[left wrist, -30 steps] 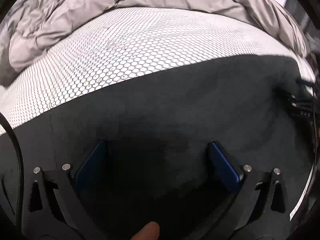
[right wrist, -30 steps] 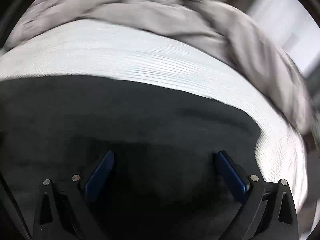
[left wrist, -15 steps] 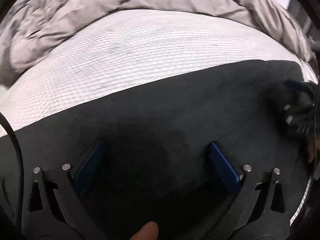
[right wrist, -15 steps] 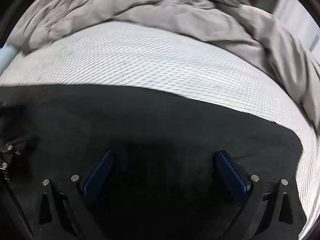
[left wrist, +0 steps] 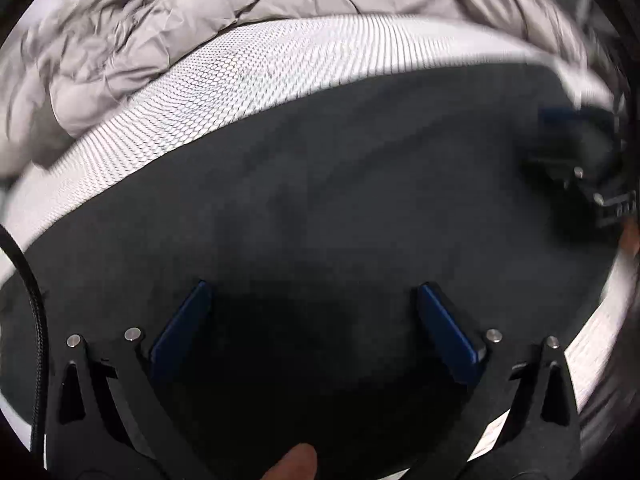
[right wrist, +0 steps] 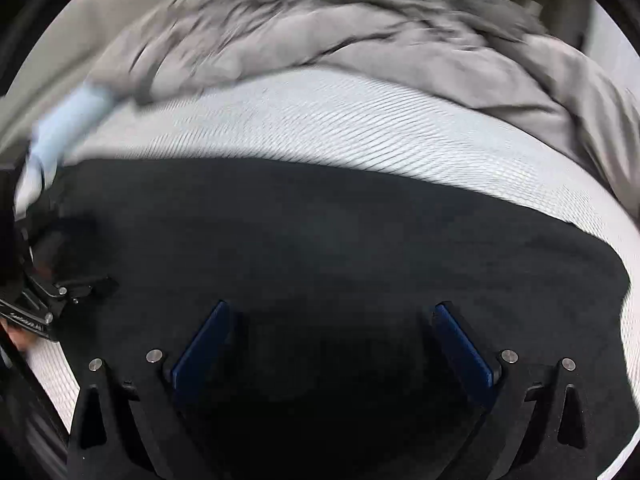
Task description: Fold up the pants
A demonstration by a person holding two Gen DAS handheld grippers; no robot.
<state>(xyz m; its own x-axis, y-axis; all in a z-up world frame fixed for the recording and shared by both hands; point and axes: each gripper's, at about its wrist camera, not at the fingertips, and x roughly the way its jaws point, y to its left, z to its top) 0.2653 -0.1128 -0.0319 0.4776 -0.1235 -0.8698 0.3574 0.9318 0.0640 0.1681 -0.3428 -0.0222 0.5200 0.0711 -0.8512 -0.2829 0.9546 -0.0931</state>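
Left wrist view is showing the left tongs (left wrist: 312, 320) spread wide, blue pads (left wrist: 182, 326) well apart and gripping nothing, hovering over the dark pants (left wrist: 340, 184), which are lying flat across the white honeycomb-patterned mattress (left wrist: 248, 76) of a bed. A crumpled grey duvet (left wrist: 168, 24) is bunching along the far edge of the mattress, its top smeared by motion blur. At the right rim the right tongs (left wrist: 580, 164) are showing as a dark, blurred shape over the pants — their jaw state is not readable from here. A fingertip (left wrist: 294, 462) is poking in at the bottom edge, the rest of the hand cut off, and a black cable (left wrist: 34, 300) is curving down the left side. In the right wrist view the right tongs (right wrist: 332, 344) are also standing fully open with nothing between the pads, over the same pants (right wrist: 320, 240); the cloth beneath them is sinking into shadow, so folds and seams are hard to make out. The left tongs (right wrist: 48, 292) are only partly appearing at the left rim — blurred. A pale blue item (right wrist: 68, 120) near the mattress (right wrist: 360, 128) corner is too smeared to identify.
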